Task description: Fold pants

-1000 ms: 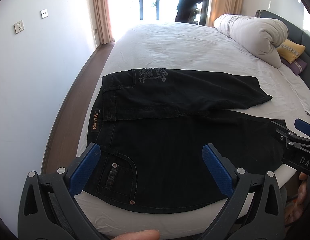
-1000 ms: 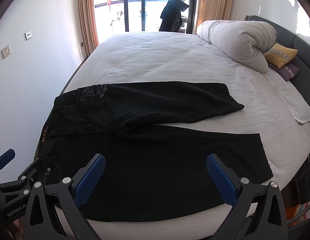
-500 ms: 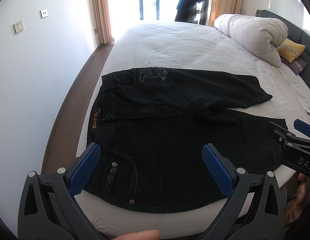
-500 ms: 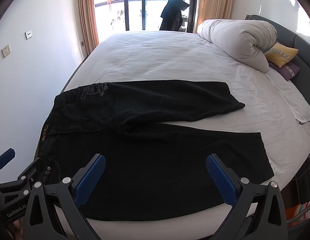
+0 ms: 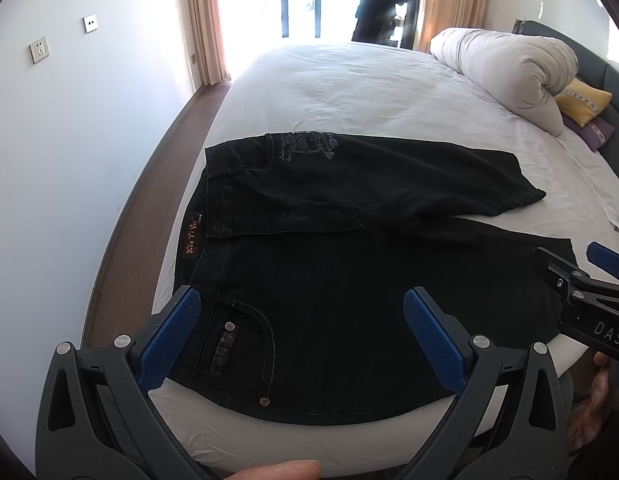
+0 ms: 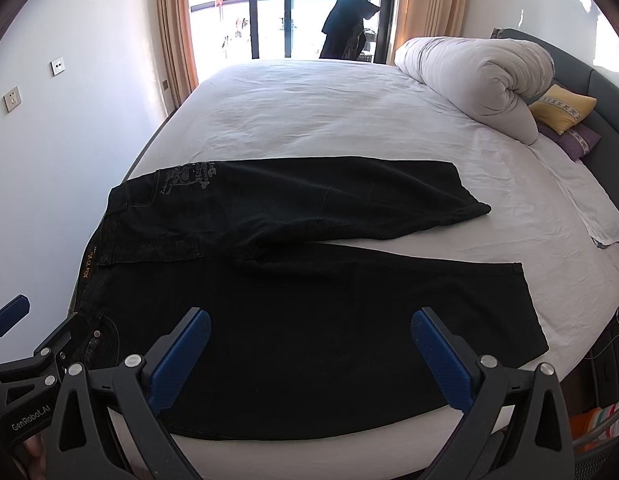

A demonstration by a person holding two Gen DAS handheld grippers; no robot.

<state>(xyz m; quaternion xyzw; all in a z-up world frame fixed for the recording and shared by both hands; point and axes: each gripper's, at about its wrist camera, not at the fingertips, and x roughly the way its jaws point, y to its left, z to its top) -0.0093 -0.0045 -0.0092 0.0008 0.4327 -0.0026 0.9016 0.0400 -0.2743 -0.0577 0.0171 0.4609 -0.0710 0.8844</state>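
We hold both sets of tongs spread wide with nothing between them, hovering at the near edge of the bed (image 6: 309, 120). The left tongs (image 5: 301, 336) sit over the waistband end, and the right tongs (image 6: 309, 344) sit further along the near leg (each camera catches the other tool at its edge). That split makes sense to us: one tool per end of the same long edge, so the cloth can be lifted evenly instead of dragging to one side.

The pants (image 6: 309, 300) lie flat on the white sheet, waist to our left and hems to our right. The near leg runs along the mattress edge, with its front pocket (image 5: 237, 344) just beyond the left tongs. The far leg (image 5: 369, 184) angles away from the near one, so a wedge of sheet shows between the two hems. We judge that no fold has been made yet, and that the likely first step is to bring one leg over onto the other.

Beyond the pants the sheet is bare up to a rolled duvet (image 6: 481, 84) at the far right. A yellow pillow (image 6: 561, 108) and a purple one are tucked behind it, well apart from the work. Past the bed, curtains (image 6: 177, 28) frame a bright glass door.
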